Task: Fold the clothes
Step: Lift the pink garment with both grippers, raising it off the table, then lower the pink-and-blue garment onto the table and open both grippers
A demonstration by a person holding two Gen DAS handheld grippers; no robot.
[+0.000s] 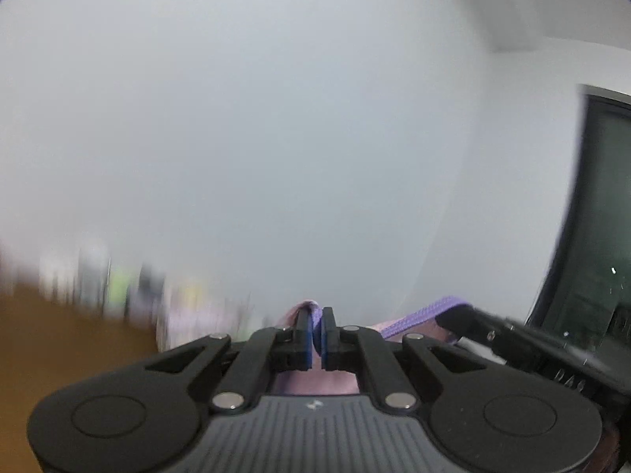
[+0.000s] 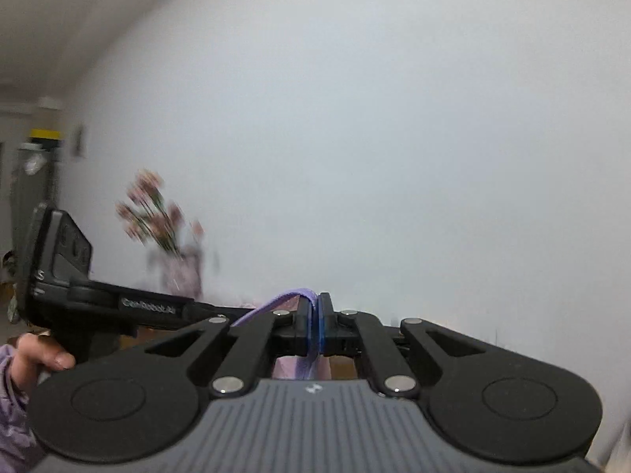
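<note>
Both grippers are raised toward a white wall and hold one pink garment with a purple ribbed edge. My left gripper [image 1: 315,315] is shut on the garment [image 1: 311,380], which hangs below its jaws. The purple edge [image 1: 426,317] runs right to my right gripper [image 1: 473,321]. In the right wrist view my right gripper [image 2: 314,303] is shut on the purple edge [image 2: 272,305], with pink cloth [image 2: 292,368] hanging below. The left gripper's body [image 2: 118,305] is at the left, held by a hand [image 2: 39,354]. Most of the garment is hidden under the grippers.
A brown wooden surface [image 1: 59,339] with blurred bottles and items [image 1: 102,280] lies low left. A dark window or screen [image 1: 599,216] is at the right. A vase of pink flowers [image 2: 165,232] stands by the wall. A doorway area [image 2: 31,157] is far left.
</note>
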